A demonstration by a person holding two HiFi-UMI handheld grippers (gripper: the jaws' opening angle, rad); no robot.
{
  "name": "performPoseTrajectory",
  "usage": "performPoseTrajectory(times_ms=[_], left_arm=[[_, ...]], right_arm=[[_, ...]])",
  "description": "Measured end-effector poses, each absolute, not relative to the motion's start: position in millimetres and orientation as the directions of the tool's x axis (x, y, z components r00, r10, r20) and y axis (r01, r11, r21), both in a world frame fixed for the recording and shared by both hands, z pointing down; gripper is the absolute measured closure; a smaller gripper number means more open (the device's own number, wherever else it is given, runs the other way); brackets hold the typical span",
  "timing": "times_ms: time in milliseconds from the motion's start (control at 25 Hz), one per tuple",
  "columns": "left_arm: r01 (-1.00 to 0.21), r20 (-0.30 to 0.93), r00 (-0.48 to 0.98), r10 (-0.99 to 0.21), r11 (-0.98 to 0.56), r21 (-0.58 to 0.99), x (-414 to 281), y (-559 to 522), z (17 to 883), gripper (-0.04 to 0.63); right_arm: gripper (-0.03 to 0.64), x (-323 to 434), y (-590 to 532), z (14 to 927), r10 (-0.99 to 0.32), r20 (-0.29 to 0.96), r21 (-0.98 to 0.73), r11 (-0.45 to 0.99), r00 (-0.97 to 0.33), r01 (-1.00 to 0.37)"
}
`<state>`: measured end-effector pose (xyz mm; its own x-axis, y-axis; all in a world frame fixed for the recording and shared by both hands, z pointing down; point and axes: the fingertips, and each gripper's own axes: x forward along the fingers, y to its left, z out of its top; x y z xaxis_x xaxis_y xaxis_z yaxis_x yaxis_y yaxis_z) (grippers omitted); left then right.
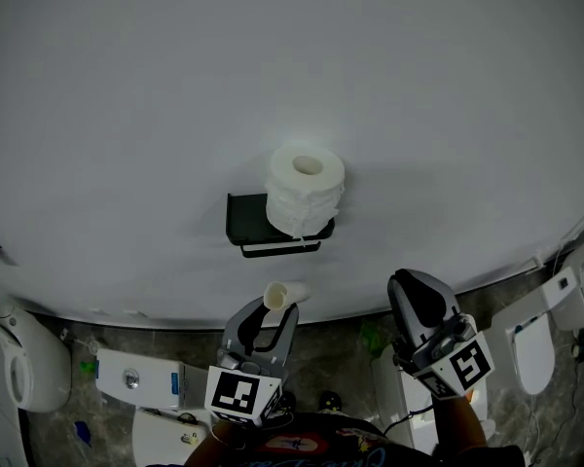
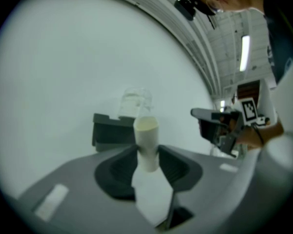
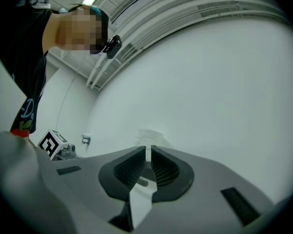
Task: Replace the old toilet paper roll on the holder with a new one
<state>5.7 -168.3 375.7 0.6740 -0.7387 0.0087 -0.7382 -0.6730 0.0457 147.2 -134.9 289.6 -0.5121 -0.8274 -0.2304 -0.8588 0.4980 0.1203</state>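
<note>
A full white toilet paper roll [image 1: 305,191] stands upright on the shelf of the black wall holder [image 1: 258,222]. Just below it, my left gripper [image 1: 273,309] is shut on the bare cardboard tube [image 1: 277,295]. In the left gripper view the tube [image 2: 146,139] stands upright between the pads of my left gripper [image 2: 147,152], with the holder [image 2: 110,129] and the pale roll [image 2: 134,101] behind it. My right gripper [image 1: 411,282] hangs to the right, below the holder, shut with nothing in it. In its own view the right gripper [image 3: 148,155] has its jaws pressed together, and the roll [image 3: 149,134] shows faintly beyond.
A plain white wall [image 1: 273,66] fills most of the head view. Below it lies dark tiled floor [image 1: 341,343] with a white toilet [image 1: 19,368] at the left, a white cistern [image 1: 136,377] beside it, and another toilet [image 1: 565,309] at the right.
</note>
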Motion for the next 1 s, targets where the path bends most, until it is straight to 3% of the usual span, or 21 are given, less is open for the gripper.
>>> performPoseTrajectory(times_ms=[80,120,160,320,560,840,1000], left_arm=[[-0.746,0.008,0.666,-0.746,-0.665,0.033,0,-169,376,0.457],[-0.750,0.008,0.662,-0.750,-0.661,0.029,-3,-169,376,0.458],[-0.754,0.007,0.657,-0.754,-0.656,0.024,-7,-168,375,0.457],[-0.774,-0.009,0.632,-0.775,-0.632,0.024,-20,-167,374,0.457],[-0.814,-0.007,0.580,-0.814,-0.580,0.036,-45,-166,374,0.457],[-0.846,-0.022,0.529,-0.848,-0.530,0.064,-66,-166,375,0.457],[-0.854,-0.024,0.516,-0.856,-0.517,0.060,-72,-168,376,0.457]], right_arm=[[0.594,131,-147,267,-0.777,-0.180,0.263,0.553,-0.603,-0.791],[0.552,122,-154,257,-0.748,-0.140,0.315,0.587,-0.649,-0.745],[0.466,112,-160,247,-0.714,-0.101,0.344,0.629,-0.693,-0.698],[0.448,75,-184,216,-0.595,0.080,0.443,0.740,-0.800,-0.506],[0.423,48,-228,219,-0.511,0.376,0.521,0.806,-0.773,-0.279],[0.410,37,-246,235,-0.354,0.599,0.437,0.896,-0.718,-0.078],[0.408,38,-258,257,-0.390,0.723,0.470,0.883,-0.570,-0.008]])
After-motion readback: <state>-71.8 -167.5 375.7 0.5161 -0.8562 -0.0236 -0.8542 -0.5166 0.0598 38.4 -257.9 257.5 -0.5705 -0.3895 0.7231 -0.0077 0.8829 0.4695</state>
